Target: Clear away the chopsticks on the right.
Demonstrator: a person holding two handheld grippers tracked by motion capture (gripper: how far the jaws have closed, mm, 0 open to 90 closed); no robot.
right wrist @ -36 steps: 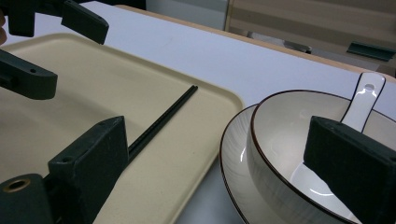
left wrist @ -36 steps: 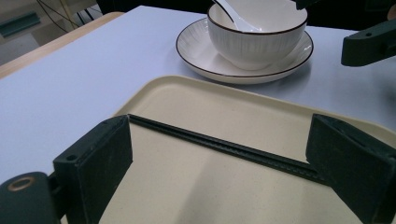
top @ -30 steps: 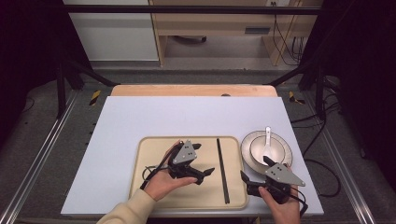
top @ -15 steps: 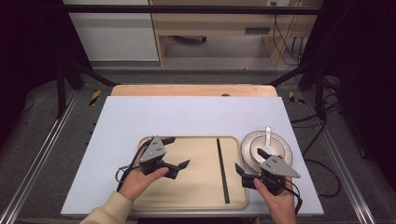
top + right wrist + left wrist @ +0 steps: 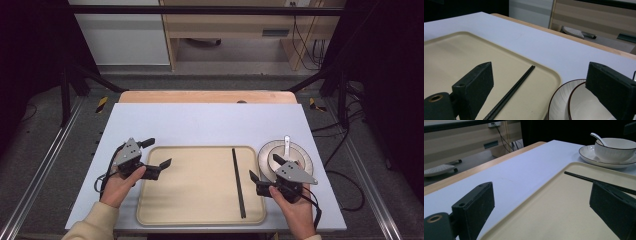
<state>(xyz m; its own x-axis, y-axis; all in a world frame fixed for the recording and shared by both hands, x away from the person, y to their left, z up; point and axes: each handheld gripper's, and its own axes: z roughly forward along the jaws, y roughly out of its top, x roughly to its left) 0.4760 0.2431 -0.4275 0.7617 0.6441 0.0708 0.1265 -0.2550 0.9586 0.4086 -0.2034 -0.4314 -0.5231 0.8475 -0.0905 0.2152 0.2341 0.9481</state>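
Resting on tray: black chopsticks [image 5: 238, 181], thin straight sticks, lying along the right part of the smooth beige tray [image 5: 200, 212].
Left gripper [image 5: 156, 153]: jaws spread, empty, over the tray's left rim.
Right gripper [image 5: 264, 167]: jaws spread, empty, between chopsticks and glossy white bowl [image 5: 285, 159].

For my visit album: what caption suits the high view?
Two hand-held open claws, left and right, flank a beige tray holding black chopsticks, beside a bowl.
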